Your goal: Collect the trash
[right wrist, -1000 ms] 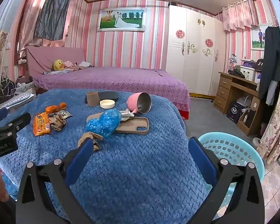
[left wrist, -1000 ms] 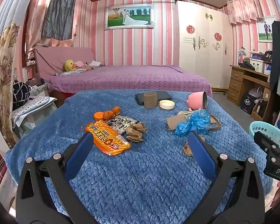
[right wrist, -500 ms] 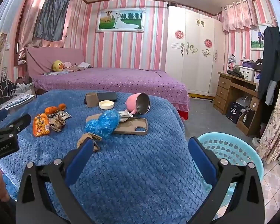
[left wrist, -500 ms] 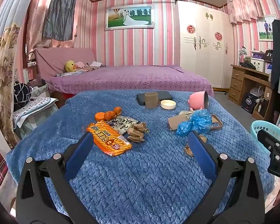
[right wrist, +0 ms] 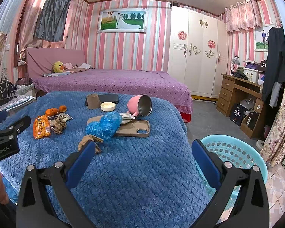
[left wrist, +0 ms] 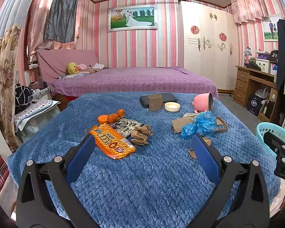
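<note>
Trash lies on a blue blanket point(left wrist: 142, 180): an orange snack wrapper point(left wrist: 112, 142), a black-and-white wrapper point(left wrist: 126, 126), crumpled brown paper point(left wrist: 141, 134), orange peels point(left wrist: 110, 118), a crumpled blue plastic bag point(left wrist: 199, 124) and a brown scrap point(right wrist: 89, 141). My left gripper point(left wrist: 142, 152) is open and empty, held short of the wrappers. My right gripper point(right wrist: 142, 152) is open and empty, above the blanket's near right part, its left finger beside the brown scrap. A light blue basket point(right wrist: 235, 152) stands on the floor to the right.
Farther back lie a tipped pink mug point(right wrist: 140, 105), a phone case point(right wrist: 136, 128), a white lid point(right wrist: 108, 106), a cardboard tube point(right wrist: 93, 101) and a dark case point(right wrist: 109, 98). A purple bed point(right wrist: 114, 83), wardrobe and wooden desk point(right wrist: 237, 91) stand behind.
Both grippers have drifted only slightly; the views shifted a little. Both stay open and empty, and nothing on the blanket has moved.
</note>
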Motion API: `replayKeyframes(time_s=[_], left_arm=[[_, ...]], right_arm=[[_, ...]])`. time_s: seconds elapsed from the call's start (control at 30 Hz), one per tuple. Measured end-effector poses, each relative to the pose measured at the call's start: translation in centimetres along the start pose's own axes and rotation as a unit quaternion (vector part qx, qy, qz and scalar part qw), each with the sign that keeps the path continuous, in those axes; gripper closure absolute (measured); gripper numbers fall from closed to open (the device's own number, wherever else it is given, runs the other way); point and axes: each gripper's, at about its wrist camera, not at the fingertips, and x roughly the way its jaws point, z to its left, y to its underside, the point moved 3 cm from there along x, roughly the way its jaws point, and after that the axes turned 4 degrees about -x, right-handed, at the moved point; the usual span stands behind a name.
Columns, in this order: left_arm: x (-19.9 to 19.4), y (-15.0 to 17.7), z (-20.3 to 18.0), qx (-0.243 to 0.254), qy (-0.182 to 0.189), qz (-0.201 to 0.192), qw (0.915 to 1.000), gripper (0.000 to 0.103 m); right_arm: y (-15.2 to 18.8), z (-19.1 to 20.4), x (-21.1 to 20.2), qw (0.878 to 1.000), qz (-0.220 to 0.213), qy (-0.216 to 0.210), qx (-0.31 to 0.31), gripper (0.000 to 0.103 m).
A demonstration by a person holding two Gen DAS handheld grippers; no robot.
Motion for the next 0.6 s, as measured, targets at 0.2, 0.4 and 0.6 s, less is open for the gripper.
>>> replayKeyframes(time_s=[0.2, 0.4, 0.6], left_arm=[[-0.02, -0.01, 0.01, 0.000, 0.000, 0.000, 1.0000, 0.005], [0.00, -0.01, 0.05, 0.000, -0.001, -0.001, 1.0000, 0.005], [-0.11, -0.08, 0.08, 0.001, -0.002, -0.003, 1.0000, 0.005]], right_arm=[[0.02, -0.09, -0.13, 1.000, -0.001, 0.000, 0.000, 0.004], [-0.04, -0.22, -0.12, 1.000, -0.001, 0.001, 0.000, 0.004], [-0.01, -0.19, -0.13, 1.000, -0.002, 0.001, 0.000, 0.004]])
